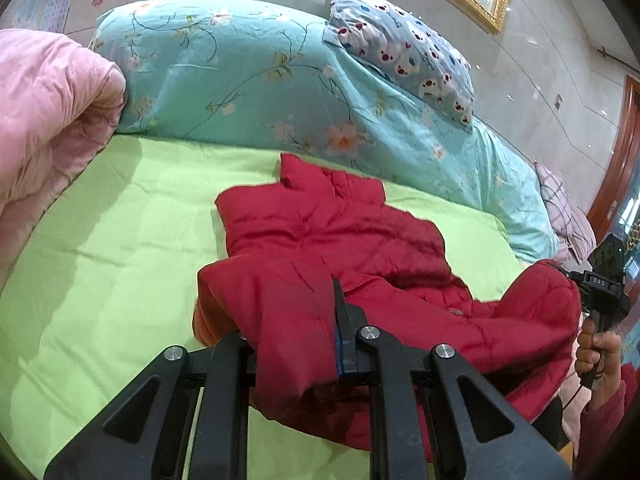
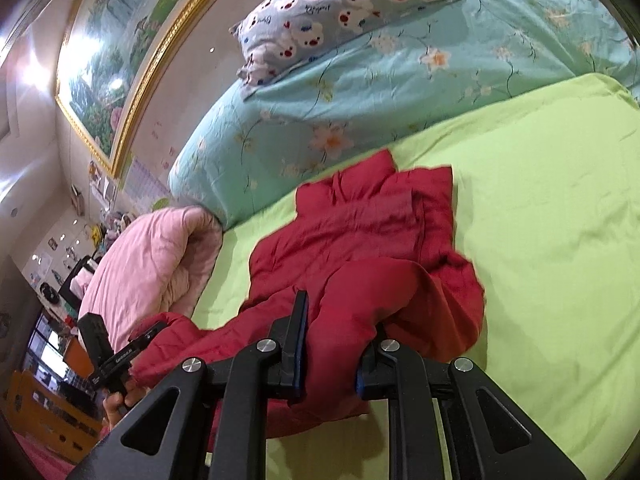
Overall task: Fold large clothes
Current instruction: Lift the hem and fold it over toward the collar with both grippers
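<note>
A red quilted jacket (image 1: pixel 344 236) lies on the light green bed sheet (image 1: pixel 112 240), collar toward the pillows. My left gripper (image 1: pixel 294 328) is shut on a bunched corner of the jacket's hem, lifted off the sheet. In the right wrist view the same jacket (image 2: pixel 368 232) lies ahead, and my right gripper (image 2: pixel 340 340) is shut on another bunched part of its hem, also lifted. The right gripper shows in the left wrist view (image 1: pixel 600 292) at the far right, held by a hand; the left gripper shows in the right wrist view (image 2: pixel 112 352) at lower left.
A turquoise floral duvet (image 1: pixel 248 76) is piled along the head of the bed, with a bear-print pillow (image 1: pixel 404 48) on it. A pink quilt (image 1: pixel 44 120) is rolled up at the left. A gold-framed picture (image 2: pixel 116 64) hangs on the wall.
</note>
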A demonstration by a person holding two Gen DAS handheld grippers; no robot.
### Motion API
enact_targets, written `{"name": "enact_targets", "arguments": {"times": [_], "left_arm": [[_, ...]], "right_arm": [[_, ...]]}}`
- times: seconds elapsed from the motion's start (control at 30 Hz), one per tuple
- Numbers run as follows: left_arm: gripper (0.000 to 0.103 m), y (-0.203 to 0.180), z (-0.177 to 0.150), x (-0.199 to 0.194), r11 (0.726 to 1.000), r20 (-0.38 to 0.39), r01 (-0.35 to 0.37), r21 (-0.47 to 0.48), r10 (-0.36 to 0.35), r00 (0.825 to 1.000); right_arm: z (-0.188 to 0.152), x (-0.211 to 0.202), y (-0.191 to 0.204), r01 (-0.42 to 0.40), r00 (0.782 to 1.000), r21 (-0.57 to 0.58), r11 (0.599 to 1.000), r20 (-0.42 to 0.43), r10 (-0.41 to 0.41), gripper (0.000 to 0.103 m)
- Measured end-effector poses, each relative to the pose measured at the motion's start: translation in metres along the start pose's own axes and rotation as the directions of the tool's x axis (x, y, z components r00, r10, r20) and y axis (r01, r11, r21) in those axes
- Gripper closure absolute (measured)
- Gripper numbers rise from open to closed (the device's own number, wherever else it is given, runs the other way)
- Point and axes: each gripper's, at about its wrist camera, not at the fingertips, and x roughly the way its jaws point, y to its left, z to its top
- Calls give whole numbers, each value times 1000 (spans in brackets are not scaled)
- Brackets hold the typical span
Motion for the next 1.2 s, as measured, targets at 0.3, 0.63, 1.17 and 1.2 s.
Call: {"name": "enact_targets", "arguments": {"times": [0.3, 0.63, 1.17, 1.2], "left_arm": [[88, 0, 43, 39, 999, 38, -42, 2, 42, 998], [88, 12, 78, 91, 996, 37, -81, -24, 82, 996], [88, 42, 124, 211, 983, -66, -157, -91, 151, 986], [88, 43, 126, 217, 982, -71, -161, -97, 154, 985]], "right_arm": [[44, 32, 1, 39, 997, -10, 999, 73, -39, 86], [92, 85, -13, 84, 993, 10, 996, 85, -85, 86], [145, 185, -78, 179, 983, 144, 973, 18, -183, 86], [147, 191, -80, 185, 982, 145, 972, 17, -189, 86]]}}
